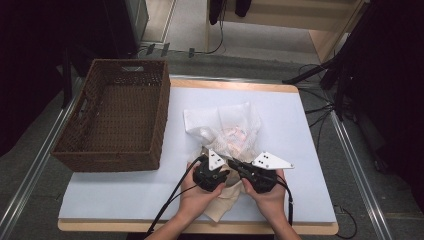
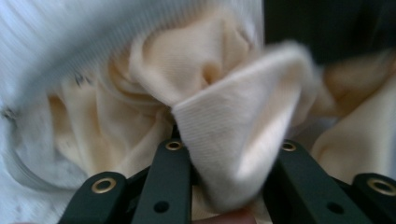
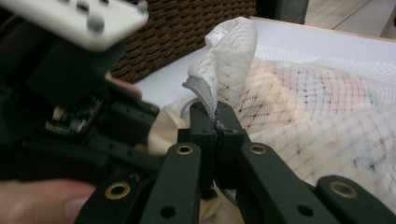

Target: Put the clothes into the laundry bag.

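Observation:
A white mesh laundry bag (image 1: 227,122) with pale clothes inside lies mid-table, just beyond both hands. A cream cloth (image 1: 224,201) spills from it toward the front edge. My left gripper (image 1: 222,174) is shut on a thick fold of the cream cloth (image 2: 233,126), which fills the gap between its jaws (image 2: 229,154). My right gripper (image 1: 234,164) sits close beside the left one. In the right gripper view its jaws (image 3: 217,116) are shut on the grey-edged rim of the mesh bag (image 3: 327,107), and that rim stands up above the tips.
A brown wicker basket (image 1: 85,155) stands on the table's left side, with nothing in it. The white tabletop (image 1: 125,195) has bare room in front of the basket and to the right of the bag. Cables and dark stands crowd the floor at the right.

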The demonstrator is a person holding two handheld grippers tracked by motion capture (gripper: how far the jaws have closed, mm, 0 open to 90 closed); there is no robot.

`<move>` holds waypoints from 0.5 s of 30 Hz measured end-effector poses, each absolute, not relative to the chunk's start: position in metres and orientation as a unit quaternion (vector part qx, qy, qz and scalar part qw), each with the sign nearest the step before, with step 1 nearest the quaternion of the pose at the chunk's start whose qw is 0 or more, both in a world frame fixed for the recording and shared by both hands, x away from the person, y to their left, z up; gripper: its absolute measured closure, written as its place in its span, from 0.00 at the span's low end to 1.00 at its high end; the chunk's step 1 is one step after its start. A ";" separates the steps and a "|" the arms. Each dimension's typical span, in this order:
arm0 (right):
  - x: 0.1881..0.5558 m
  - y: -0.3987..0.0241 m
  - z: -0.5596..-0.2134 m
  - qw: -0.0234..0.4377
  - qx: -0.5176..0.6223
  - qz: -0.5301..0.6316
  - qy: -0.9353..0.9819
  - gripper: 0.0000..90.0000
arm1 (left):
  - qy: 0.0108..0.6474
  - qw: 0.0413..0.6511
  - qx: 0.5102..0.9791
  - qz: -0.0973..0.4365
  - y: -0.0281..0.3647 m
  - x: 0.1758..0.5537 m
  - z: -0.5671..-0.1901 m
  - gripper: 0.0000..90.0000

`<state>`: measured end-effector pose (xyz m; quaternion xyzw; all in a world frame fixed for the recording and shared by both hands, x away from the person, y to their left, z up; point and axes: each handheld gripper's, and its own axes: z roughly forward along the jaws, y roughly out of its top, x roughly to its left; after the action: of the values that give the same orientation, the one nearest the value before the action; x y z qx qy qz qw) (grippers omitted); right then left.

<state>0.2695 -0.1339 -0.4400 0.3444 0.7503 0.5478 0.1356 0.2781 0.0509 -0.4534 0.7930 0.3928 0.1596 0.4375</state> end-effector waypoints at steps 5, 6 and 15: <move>0.262 -0.138 -0.435 0.153 0.335 0.549 0.750 0.99 | 0.427 0.497 0.728 0.202 0.064 0.280 -0.441 0.86; 0.262 -0.138 -0.435 0.151 0.334 0.546 0.753 0.99 | 0.438 0.492 0.724 0.207 0.064 0.284 -0.442 0.86; 0.272 -0.149 -0.450 0.141 0.368 0.526 0.753 0.99 | 0.409 0.441 0.791 0.111 0.069 0.301 -0.460 0.58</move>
<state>0.2720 -0.1488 -0.4496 0.3680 0.7533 0.5264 0.1415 0.3013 0.0685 -0.4602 0.7913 0.4091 0.1106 0.4407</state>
